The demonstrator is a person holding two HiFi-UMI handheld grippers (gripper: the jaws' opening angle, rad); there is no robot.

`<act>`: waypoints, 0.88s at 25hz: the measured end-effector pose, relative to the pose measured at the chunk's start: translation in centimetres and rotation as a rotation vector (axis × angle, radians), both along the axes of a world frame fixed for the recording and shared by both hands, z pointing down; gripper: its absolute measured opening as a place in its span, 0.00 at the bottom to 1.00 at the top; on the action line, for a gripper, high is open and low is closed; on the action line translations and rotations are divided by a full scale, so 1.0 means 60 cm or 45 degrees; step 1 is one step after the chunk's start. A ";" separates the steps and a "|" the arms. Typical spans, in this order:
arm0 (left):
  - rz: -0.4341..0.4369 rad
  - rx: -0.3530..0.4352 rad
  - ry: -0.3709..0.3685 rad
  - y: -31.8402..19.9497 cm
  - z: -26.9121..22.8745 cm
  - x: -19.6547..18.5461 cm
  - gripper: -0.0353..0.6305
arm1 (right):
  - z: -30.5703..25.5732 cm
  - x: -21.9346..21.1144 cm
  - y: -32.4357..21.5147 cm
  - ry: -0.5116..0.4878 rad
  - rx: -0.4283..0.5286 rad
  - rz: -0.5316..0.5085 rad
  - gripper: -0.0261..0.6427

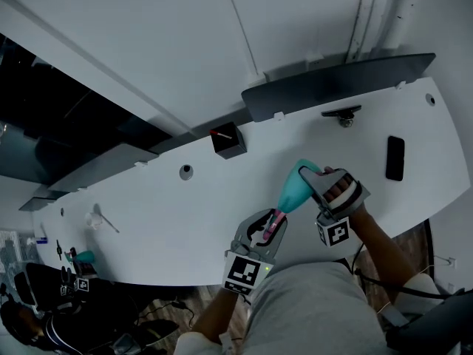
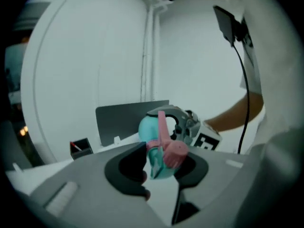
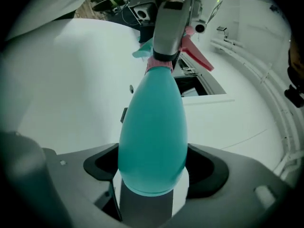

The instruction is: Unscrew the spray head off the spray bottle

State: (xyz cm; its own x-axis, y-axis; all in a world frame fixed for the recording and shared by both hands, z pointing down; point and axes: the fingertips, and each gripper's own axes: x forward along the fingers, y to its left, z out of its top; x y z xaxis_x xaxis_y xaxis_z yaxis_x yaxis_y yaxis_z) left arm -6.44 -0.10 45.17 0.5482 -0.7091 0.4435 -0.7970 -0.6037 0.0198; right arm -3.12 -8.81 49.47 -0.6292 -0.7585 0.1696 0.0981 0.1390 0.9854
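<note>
Spray bottle (image 1: 294, 189) sits clamped in the right gripper (image 1: 316, 185) at lower centre; left gripper (image 1: 268, 226) apparently pinches its pink spray head (image 1: 276, 220).

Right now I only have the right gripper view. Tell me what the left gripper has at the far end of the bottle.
Observer: The left gripper is closed on the pink spray head.
Operator: Say where the bottle sits.
Observer: The head view shows the bottle held in the air, near the table's front edge.
Operator: Name anything close by.
Observer: A black phone lies flat on the table, past the right gripper.
</note>
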 end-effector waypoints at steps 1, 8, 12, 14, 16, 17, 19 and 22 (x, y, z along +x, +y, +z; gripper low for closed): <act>-0.023 -0.047 0.098 0.000 0.000 0.001 0.24 | -0.003 0.001 0.000 -0.011 0.012 -0.004 0.67; -0.153 -0.395 0.849 -0.004 -0.006 -0.006 0.24 | -0.023 0.008 -0.002 -0.066 0.080 0.003 0.67; -0.216 -0.518 1.111 -0.004 -0.002 -0.015 0.24 | -0.025 0.016 -0.014 -0.075 0.078 0.047 0.67; -0.213 -0.506 1.105 -0.004 -0.001 -0.016 0.24 | -0.023 0.021 -0.021 -0.074 0.061 0.061 0.67; -0.207 -0.479 1.063 -0.004 -0.001 -0.018 0.24 | -0.020 0.021 -0.021 -0.074 0.031 0.057 0.67; -0.210 -0.468 1.039 -0.005 0.000 -0.020 0.24 | -0.017 0.021 -0.019 -0.080 0.008 0.053 0.67; -0.212 -0.443 0.994 -0.008 0.000 -0.022 0.24 | -0.010 0.017 -0.012 -0.098 -0.048 0.052 0.67; -0.197 -0.407 0.940 -0.010 -0.004 -0.022 0.24 | 0.000 0.014 -0.008 -0.141 -0.139 0.077 0.67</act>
